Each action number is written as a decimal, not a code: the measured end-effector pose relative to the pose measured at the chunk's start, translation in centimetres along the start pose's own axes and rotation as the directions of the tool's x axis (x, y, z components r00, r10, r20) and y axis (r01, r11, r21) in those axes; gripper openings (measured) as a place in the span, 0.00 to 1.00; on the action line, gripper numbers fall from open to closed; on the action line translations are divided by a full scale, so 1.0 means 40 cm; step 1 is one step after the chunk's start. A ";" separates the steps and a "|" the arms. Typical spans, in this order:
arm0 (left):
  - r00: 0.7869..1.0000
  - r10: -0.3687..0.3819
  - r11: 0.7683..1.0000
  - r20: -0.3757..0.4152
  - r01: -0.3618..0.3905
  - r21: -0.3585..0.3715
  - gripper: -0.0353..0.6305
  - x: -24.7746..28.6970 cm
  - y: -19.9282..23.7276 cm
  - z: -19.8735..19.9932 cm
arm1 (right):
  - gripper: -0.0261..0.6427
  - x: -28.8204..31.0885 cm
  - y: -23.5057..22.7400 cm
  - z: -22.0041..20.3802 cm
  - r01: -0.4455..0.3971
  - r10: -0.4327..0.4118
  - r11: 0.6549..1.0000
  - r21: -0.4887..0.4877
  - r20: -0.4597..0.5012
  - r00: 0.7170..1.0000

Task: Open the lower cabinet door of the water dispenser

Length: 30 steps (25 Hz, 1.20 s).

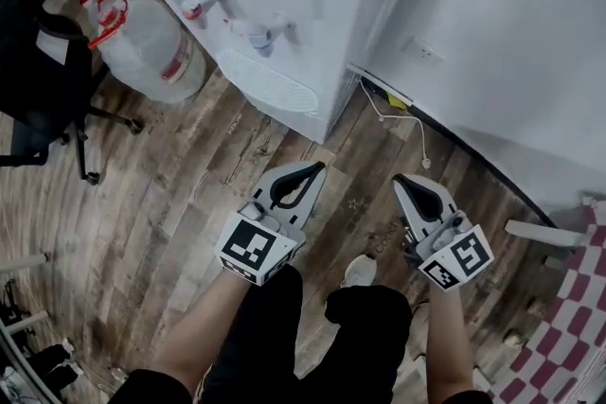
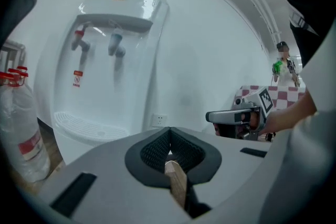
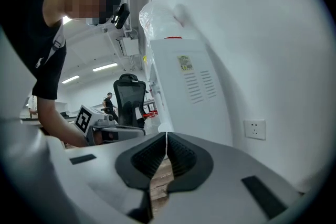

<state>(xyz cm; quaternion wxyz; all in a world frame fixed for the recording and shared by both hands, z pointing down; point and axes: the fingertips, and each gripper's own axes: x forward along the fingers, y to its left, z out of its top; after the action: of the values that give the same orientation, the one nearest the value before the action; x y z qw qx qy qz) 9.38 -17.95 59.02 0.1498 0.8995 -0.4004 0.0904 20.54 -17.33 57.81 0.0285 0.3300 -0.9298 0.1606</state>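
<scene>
Door: part of the white dispenser (image 1: 312, 33) at the upper centre of the head view, under the drip tray (image 1: 270, 82). The tray hides it from above, and the left gripper's own body covers most of it in the left gripper view. No handle or free edge can be made out.
Handling: likely a thin, light hinged panel on a catch or magnet. The glossy skin would slide under flat pads.
Hold: probably the free edge or a finger recess, hooked rather than pinched on the face. It needs a gentle pull, since the bottle on top makes the unit top-heavy.
Left gripper (image 1: 314, 171): low in the centre of the frame, pointing at the dispenser and well apart from it. Its jaws are together with nothing between them.
Right gripper (image 1: 404, 182): to the right, aimed past the dispenser's corner. Its jaws are likewise pressed together and empty.
Floor (image 1: 170, 184): wood-look planks. The person's legs and one shoe are at the bottom.
Room: a white wall (image 1: 511, 33) at upper right carries a socket (image 1: 421, 50). A cable (image 1: 398, 118) trails from behind the dispenser onto the floor. A spare water bottle (image 1: 151, 47) stands just left of the dispenser, and a black chair (image 1: 38, 61) is at the left edge.
Risk: the cable lies close to the right gripper's path.
</scene>
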 end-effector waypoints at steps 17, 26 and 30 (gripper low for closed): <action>0.996 0.054 0.995 0.074 -0.060 0.074 0.07 0.196 0.140 -0.275 | 0.08 0.193 -0.157 -0.313 -0.058 0.061 0.991 -0.124 0.019 0.998; 0.991 0.101 0.991 0.087 -0.108 0.075 0.07 0.177 0.198 -0.287 | 0.08 0.349 -0.145 -0.303 -0.038 0.047 0.981 -0.191 0.042 0.998; 0.989 0.112 0.990 0.097 -0.119 0.076 0.07 0.167 0.209 -0.283 | 0.20 0.380 -0.151 -0.287 -0.028 0.043 0.978 -0.205 0.065 0.997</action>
<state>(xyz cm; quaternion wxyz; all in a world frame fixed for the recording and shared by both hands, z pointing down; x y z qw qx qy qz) 7.06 -24.01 73.18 0.0887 0.8834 -0.4543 0.0734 11.83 -27.29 72.79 0.0270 0.3141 -0.9475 0.0535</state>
